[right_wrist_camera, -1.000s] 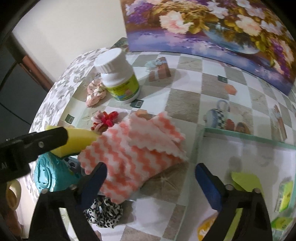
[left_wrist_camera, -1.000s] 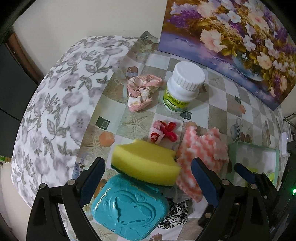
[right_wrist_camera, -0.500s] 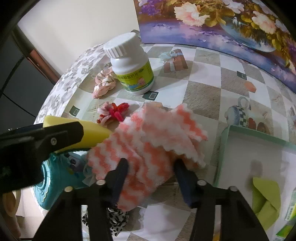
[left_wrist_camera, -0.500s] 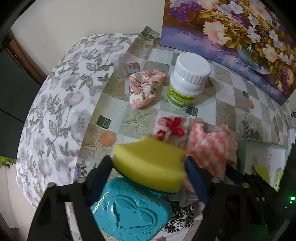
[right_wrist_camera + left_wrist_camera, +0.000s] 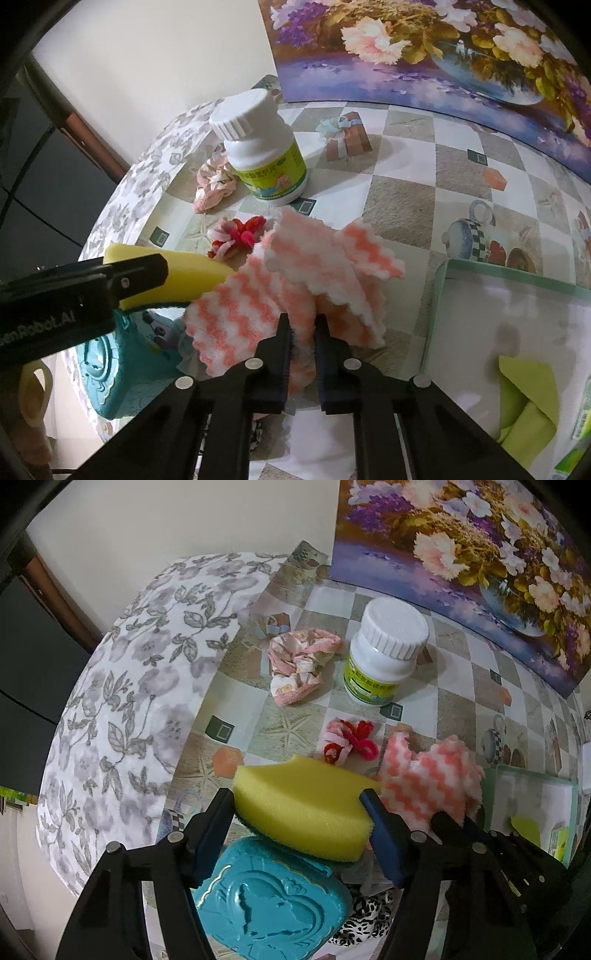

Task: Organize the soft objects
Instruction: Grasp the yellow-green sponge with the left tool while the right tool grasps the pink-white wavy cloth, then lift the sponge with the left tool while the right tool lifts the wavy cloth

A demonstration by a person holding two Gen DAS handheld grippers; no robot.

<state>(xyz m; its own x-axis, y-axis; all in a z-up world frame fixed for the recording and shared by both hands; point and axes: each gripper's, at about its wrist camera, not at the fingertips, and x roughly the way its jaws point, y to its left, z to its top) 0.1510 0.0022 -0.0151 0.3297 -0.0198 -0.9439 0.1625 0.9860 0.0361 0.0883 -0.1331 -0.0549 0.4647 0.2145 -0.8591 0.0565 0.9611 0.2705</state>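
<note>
The right gripper pinched a bunched pink-and-white zigzag cloth, its jaws having just closed on the fabric above a checked tablecloth. At left, the left gripper clasped a yellow sponge over a teal box. A white bottle stood upright behind, near a flower painting; a green-rimmed tray lay at right.
</note>
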